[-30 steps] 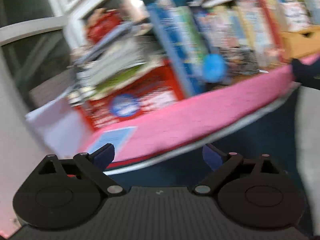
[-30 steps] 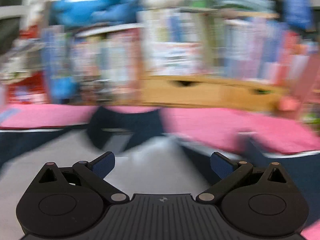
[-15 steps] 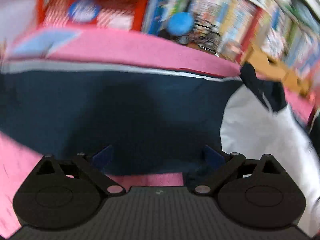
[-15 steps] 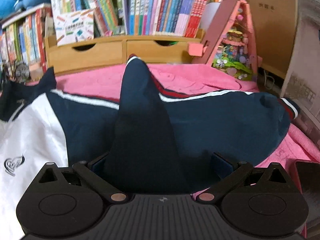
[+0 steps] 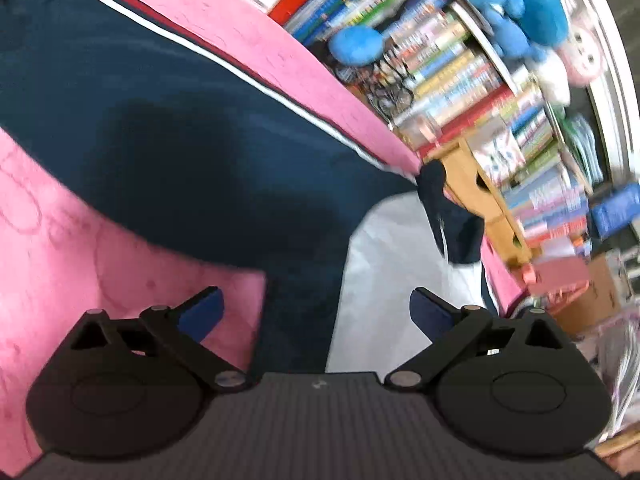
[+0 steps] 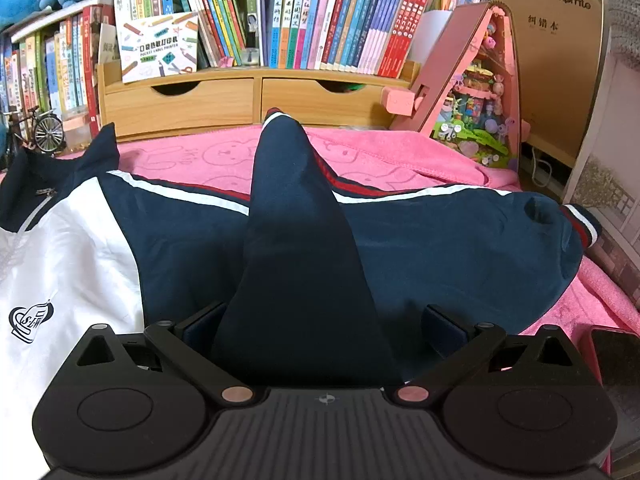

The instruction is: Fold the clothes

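Observation:
A navy and white jacket lies spread on a pink towel. Its white front panel with a logo is at the left, its striped cuff at the right. A raised navy fold of the sleeve runs up between the fingers of my right gripper, whose jaws stand wide apart around it. In the left wrist view the jacket's navy sleeve and white body lie ahead. My left gripper is open over the jacket's underarm edge, holding nothing.
A wooden drawer unit with rows of books stands behind the towel. A pink toy house and a brown board are at the right. A model bicycle and blue plush toys sit at the left.
The left gripper has swung down from the shelves to the jacket and rolled sideways. The right gripper came onto the sleeve fold and has held nearly still for the last half second.

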Demonstrator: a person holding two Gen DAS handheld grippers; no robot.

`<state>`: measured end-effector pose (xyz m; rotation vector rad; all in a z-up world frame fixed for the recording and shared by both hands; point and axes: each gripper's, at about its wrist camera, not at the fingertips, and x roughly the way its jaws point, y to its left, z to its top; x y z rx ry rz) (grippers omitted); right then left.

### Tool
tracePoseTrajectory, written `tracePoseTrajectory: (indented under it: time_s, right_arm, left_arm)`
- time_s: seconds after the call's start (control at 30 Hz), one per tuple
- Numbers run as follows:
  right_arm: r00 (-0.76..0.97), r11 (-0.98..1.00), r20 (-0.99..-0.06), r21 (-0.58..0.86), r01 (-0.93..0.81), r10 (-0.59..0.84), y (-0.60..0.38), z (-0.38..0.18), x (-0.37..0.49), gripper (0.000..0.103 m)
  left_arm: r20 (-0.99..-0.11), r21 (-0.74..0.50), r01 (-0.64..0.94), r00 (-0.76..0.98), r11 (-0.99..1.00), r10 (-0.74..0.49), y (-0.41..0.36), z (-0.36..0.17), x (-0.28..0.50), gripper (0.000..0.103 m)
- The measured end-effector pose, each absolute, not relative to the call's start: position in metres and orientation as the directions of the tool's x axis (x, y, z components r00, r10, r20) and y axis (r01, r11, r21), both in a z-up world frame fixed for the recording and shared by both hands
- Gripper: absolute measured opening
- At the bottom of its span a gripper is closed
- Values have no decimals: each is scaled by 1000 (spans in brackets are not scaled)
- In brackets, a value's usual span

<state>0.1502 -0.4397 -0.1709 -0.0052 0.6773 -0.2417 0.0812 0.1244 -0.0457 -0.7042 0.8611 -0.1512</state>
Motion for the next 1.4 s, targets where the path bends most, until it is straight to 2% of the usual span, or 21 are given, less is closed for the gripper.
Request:
tracePoseTrajectory:
  time_s: [0.07, 0.17, 0.27, 0.3, 0.33, 0.4, 0.43, 0.47, 0.5, 0.57, 0.7, 0.73, 0.8, 0.83, 0.97, 1.07, 1.2, 1.23, 1.3, 1.4]
  right_arm:
    - [754, 972, -618, -81, 219, -221, -440, -171, 150, 103]
    - [762, 980, -629, 4, 201, -153, -444, -168, 141, 103]
    - [789, 966, -615, 212, 150, 13, -457, -162, 117, 103]
    - [795, 949, -602, 286, 132, 71, -462, -160, 109, 103]
    - [799, 928, -588, 355, 114, 127, -467, -158, 101, 103]
    - [798, 888, -566, 452, 90, 207, -473, -156, 89, 103]
    - [793, 876, -563, 475, 82, 232, -473, -155, 86, 103]
    - [789, 872, -563, 483, 75, 244, -472, -154, 84, 103]
    - [786, 875, -566, 480, 69, 249, -470, -153, 84, 103]
    - [781, 882, -573, 466, 64, 246, -466, -151, 89, 103]
    - [793, 899, -577, 429, 91, 195, -462, -152, 100, 103]
    - [795, 901, -579, 423, 101, 183, -461, -152, 105, 98]
    - [790, 899, -589, 421, 123, 168, -458, -152, 121, 51]
    - [788, 898, -594, 420, 134, 160, -457, -152, 128, 11]
    - [780, 898, -612, 405, 169, 129, -448, -148, 160, 11]
    - [807, 911, -581, 381, 158, 103, -435, -136, 178, 11]
    - [817, 910, -575, 359, 208, 40, -438, -136, 181, 12]
    - [808, 918, -589, 332, 218, 21, -440, -138, 179, 15]
    - [790, 930, -613, 279, 238, -18, -446, -142, 171, 29]
    - [782, 943, -622, 233, 236, -42, -455, -139, 155, 39]
  left_arm:
    - [-650, -606, -149, 659, 782, -378, 120, -45, 78, 100]
    - [-643, -585, -157, 688, 796, -337, 119, -43, 92, 100]
    - [-636, -548, -180, 724, 817, -267, 119, -38, 115, 99]
    - [-636, -531, -196, 735, 824, -234, 118, -37, 122, 93]
    - [-637, -505, -225, 749, 833, -184, 118, -38, 126, 86]
    - [-633, -456, -285, 769, 843, -83, 119, -39, 134, 37]
    - [-632, -439, -318, 774, 840, -38, 123, -41, 136, 30]
    - [-630, -428, -348, 776, 834, 0, 127, -44, 138, 14]
    - [-627, -437, -364, 779, 822, 11, 132, -46, 140, 8]
    - [-615, -464, -362, 788, 809, 0, 138, -48, 143, 5]
    - [-609, -421, -368, 792, 829, 42, 140, -43, 145, 4]
    - [-604, -417, -376, 795, 827, 57, 142, -42, 147, 4]
    - [-594, -405, -395, 799, 825, 91, 146, -39, 150, 3]
    - [-587, -392, -408, 801, 824, 117, 150, -37, 154, 3]
    - [-564, -334, -468, 795, 818, 225, 172, -22, 167, 1]
    - [-540, -329, -511, 791, 794, 286, 193, -8, 174, 1]
    - [-567, -222, -522, 756, 824, 326, 204, -13, 176, 1]
    - [-580, -184, -518, 744, 835, 333, 205, -17, 176, 1]
    - [-606, -117, -504, 719, 856, 340, 206, -25, 177, 6]
    - [-617, -119, -436, 736, 892, 278, 210, -36, 164, 10]
